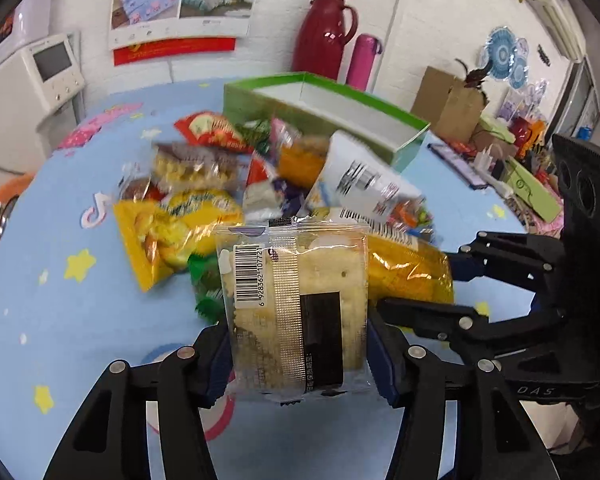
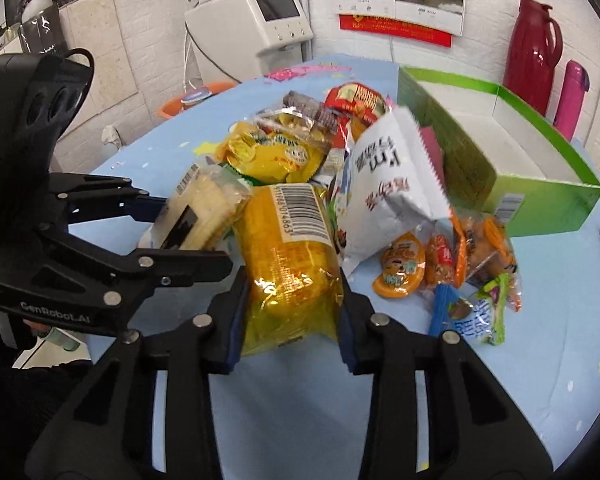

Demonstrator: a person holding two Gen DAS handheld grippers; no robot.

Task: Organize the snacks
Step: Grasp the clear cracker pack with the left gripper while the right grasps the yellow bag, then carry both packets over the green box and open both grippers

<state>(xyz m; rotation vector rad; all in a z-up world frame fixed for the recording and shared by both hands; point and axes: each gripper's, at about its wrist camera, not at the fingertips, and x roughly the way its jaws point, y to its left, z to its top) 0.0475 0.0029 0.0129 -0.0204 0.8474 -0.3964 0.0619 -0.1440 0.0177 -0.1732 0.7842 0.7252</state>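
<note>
Blurred snack pile point(image 1: 228, 168) beyond; left hand-held gripper point(image 1: 300, 354) clamps cracker pack point(image 1: 296, 304), right hand-held gripper point(image 2: 292, 320) yellow packet point(image 2: 288, 256).

Left gripper point(image 1: 300, 354), right gripper point(image 2: 292, 320): black linkage arms showing silver rivets, fingers point(image 2: 236, 320) wearing blue pads, white "GenRobot.AI" lettering showing on left body.
</note>
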